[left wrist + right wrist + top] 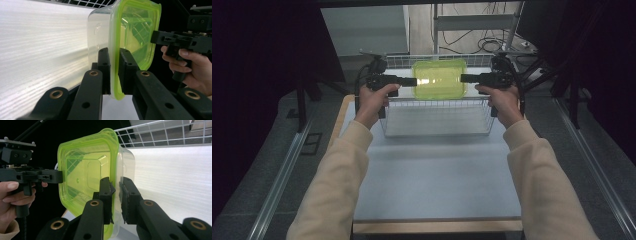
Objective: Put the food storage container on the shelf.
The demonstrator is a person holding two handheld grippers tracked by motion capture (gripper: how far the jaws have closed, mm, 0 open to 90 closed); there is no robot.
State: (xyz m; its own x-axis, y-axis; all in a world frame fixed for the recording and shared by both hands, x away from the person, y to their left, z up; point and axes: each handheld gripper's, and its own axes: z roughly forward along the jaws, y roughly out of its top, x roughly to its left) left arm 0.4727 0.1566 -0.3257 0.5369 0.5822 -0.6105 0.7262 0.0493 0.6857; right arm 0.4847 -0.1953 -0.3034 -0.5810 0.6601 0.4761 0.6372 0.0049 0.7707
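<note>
A clear plastic container with a lime-green lid [439, 79] hangs level over a wire basket [437, 102], gripped from both sides. My left gripper [414, 81] is shut on the lid's rim at the left edge; in the left gripper view its jaws [114, 62] pinch the green rim [135, 27]. My right gripper [463, 78] is shut on the rim at the opposite edge, and in the right gripper view its jaws [115, 187] straddle the lid edge [85, 175]. Each gripper view shows the other gripper [160, 37] [58, 176] at the far edge.
The white wire basket stands at the far end of a pale table [437, 175] with a wooden front edge. Dark curtains flank both sides, and a metal rack [472, 22] with cables stands behind the basket.
</note>
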